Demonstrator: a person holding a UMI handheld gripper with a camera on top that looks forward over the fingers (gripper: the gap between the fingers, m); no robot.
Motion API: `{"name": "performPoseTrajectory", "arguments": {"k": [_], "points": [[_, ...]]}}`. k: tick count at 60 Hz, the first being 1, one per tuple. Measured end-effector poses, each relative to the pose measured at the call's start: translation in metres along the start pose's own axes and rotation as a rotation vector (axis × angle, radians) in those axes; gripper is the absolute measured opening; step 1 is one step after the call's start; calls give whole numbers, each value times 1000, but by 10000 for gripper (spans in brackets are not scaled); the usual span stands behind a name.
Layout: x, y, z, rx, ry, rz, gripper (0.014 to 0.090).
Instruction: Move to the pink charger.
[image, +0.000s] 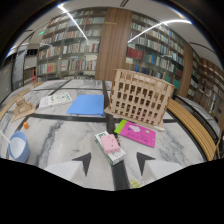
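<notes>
The pink charger (109, 143) is a small pink block lying on a white box with a green end (114, 156) on the marble table (60, 140). It sits just ahead of my gripper (115, 161) and slightly left of the midline between the fingers. My two dark fingertips (84, 162) are spread wide apart with nothing between them. The near end of the white box reaches in between the tips, touching neither.
A magenta booklet (138, 134) on a green sheet lies right of the charger. Behind it stands a wooden lattice rack (140, 95). A blue folder (87, 105) lies beyond, and a blue cup (18, 147) and a small wooden model (22, 106) to the left. Bookshelves line the back wall.
</notes>
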Motion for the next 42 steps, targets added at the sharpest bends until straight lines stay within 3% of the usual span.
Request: {"name": "performPoseTrajectory", "arguments": {"k": [17,42], "points": [[-1,-3,64,-20,-16,6,859],[1,8,78,-47,-12,23,858]]}}
